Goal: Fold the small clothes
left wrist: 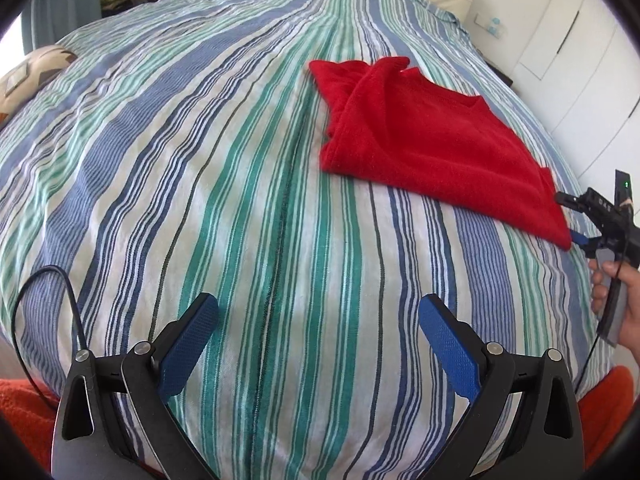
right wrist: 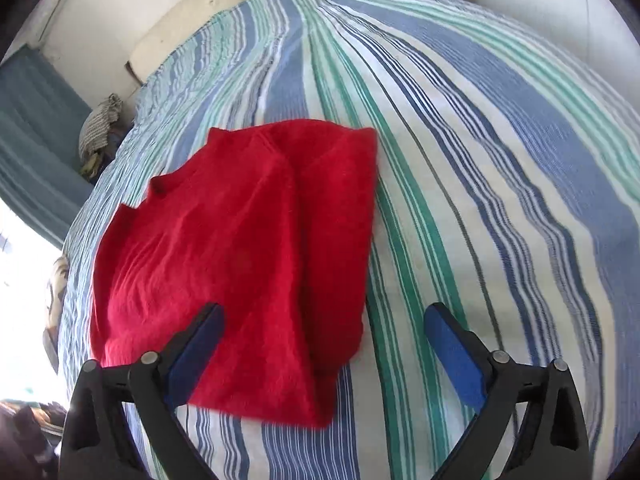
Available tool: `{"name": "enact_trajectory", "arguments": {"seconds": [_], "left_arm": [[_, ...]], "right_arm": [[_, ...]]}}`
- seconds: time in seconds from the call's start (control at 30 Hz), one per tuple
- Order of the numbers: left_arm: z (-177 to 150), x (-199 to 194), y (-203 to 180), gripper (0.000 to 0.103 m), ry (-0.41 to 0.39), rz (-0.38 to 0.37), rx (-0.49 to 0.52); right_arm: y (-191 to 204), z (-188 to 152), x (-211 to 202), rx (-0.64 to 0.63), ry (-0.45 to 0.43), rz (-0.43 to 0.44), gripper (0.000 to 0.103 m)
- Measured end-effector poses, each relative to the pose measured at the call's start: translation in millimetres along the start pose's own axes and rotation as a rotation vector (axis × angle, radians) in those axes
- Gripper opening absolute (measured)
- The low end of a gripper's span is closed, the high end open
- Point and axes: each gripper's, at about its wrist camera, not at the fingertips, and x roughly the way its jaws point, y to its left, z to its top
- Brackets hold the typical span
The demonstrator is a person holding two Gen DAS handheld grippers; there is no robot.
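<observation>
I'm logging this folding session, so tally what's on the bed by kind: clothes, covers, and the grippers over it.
Red garment: 1
Striped bedspread: 1
Grippers: 2, the left gripper and the right gripper, both with jaws spread and nothing between them
Total: 4

Left wrist view: low over striped bed (left wrist: 240,200), facing its far end, red garment (left wrist: 432,148) ahead-right. Right wrist view: close above the garment (right wrist: 240,264). Both share garment and bed (right wrist: 500,200).
</observation>
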Motion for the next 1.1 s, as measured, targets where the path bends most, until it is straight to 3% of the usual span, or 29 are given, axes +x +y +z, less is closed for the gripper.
{"name": "enact_trajectory", "arguments": {"seconds": [0.03,0.07,0.1,0.13,0.2,0.37,0.5,0.6,0.7,0.73,0.77,0.83,0.93,1.0,1.1], "left_arm": [[-0.2,1.4,-0.2,0.101,0.003,0.004,0.004],[-0.4,2.6,0.5,0.101,0.007,0.007,0.007],[-1.8,2.4,1.1,0.101,0.009,0.01,0.009],[-1.8,2.6,2.5,0.101,0.009,0.013,0.009],[0.8,3.5,8.0,0.101,0.011,0.018,0.004],[7.1,4.7,22.3,0.101,0.018,0.003,-0.036],[9.1,1.7,30.5,0.101,0.012,-0.001,-0.066],[9.7,-0.9,37.1,0.101,0.01,-0.002,-0.091],[9.1,-1.6,44.3,0.101,0.015,-0.007,-0.119],[8.9,-1.2,46.2,0.101,0.019,-0.004,-0.125],[9.1,-0.8,48.0,0.101,0.022,0.002,-0.131],[9.8,-1.4,53.3,0.101,0.024,0.012,-0.146],[10.5,-5.8,64.2,0.101,0.021,0.003,-0.191],[10.5,-7.3,71.8,0.101,0.023,-0.013,-0.227],[11.0,-5.9,77.8,0.101,0.028,-0.035,-0.266]], "right_arm": [[-1.0,2.0,8.2,0.031,0.0,0.02,0.079],[0.6,4.4,12.5,0.037,-0.007,0.033,0.043],[7.0,3.5,13.9,0.034,-0.006,0.035,0.017],[13.9,5.4,13.2,0.04,-0.004,0.029,0.016],[38.8,10.9,-0.6,0.014,-0.038,0.025,0.015],[157.9,21.9,-29.7,-0.213,-0.048,0.158,0.015],[244.7,14.1,1.1,-0.322,0.031,0.241,0.015],[287.8,-4.5,43.1,-0.356,0.079,0.249,0.015],[307.6,-30.5,83.5,-0.331,0.148,0.279,0.023],[311.3,-40.1,97.5,-0.33,0.197,0.299,0.034],[313.6,-49.8,109.4,-0.328,0.271,0.331,0.052],[314.3,-58.8,110.2,-0.315,0.336,0.416,0.066],[305.8,-49.5,74.1,-0.315,0.327,0.579,0.068],[297.6,-37.5,46.1,-0.354,0.24,0.543,0.068],[297.5,-21.4,35.7,-0.458,0.15,0.332,0.067]]}}
